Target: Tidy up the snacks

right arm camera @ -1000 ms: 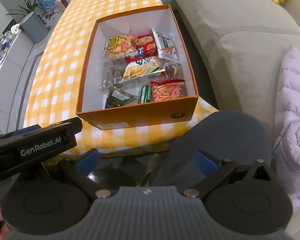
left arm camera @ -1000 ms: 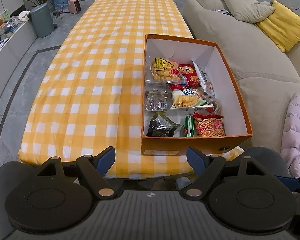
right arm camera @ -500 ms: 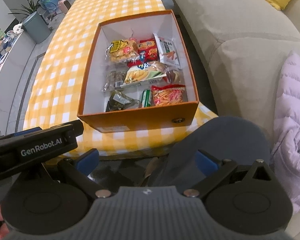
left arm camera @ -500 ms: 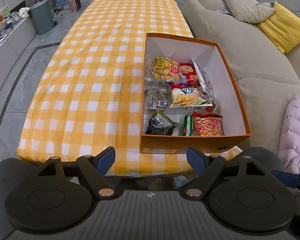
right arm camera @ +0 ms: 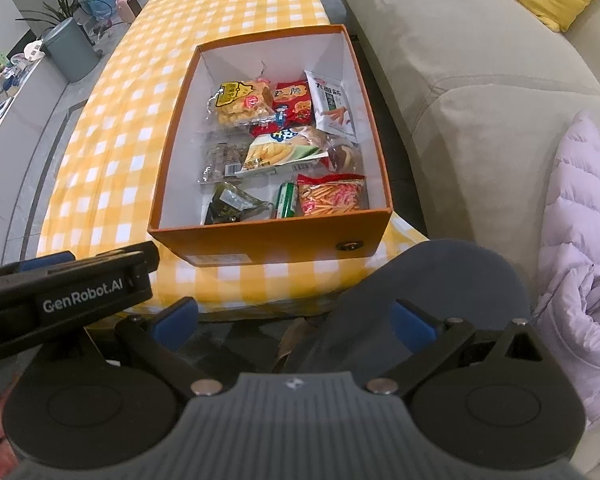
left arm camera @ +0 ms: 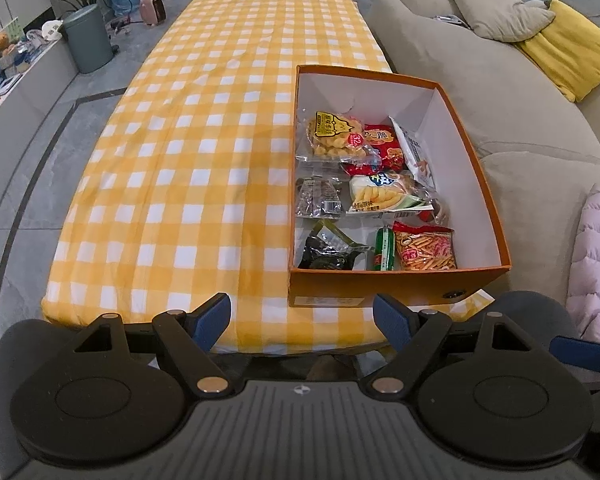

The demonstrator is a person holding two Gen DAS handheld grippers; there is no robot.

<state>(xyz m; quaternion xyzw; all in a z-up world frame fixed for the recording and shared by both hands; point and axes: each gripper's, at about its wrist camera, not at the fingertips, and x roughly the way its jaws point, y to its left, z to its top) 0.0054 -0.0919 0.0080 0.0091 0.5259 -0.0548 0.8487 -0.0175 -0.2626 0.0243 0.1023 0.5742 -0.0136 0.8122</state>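
The snack packets lie loose in the orange box [left arm camera: 396,284] at the near right corner of the checked surface [left arm camera: 204,168]. Left gripper [left arm camera: 302,320] and right gripper [right arm camera: 296,320] hang short of the edge, fingers spread wide, holding nothing. The packets look light, crinkly and slippery, their contents easily crushed; the red stick-snack bag [right arm camera: 332,199] is best pinched by its sealed top edge
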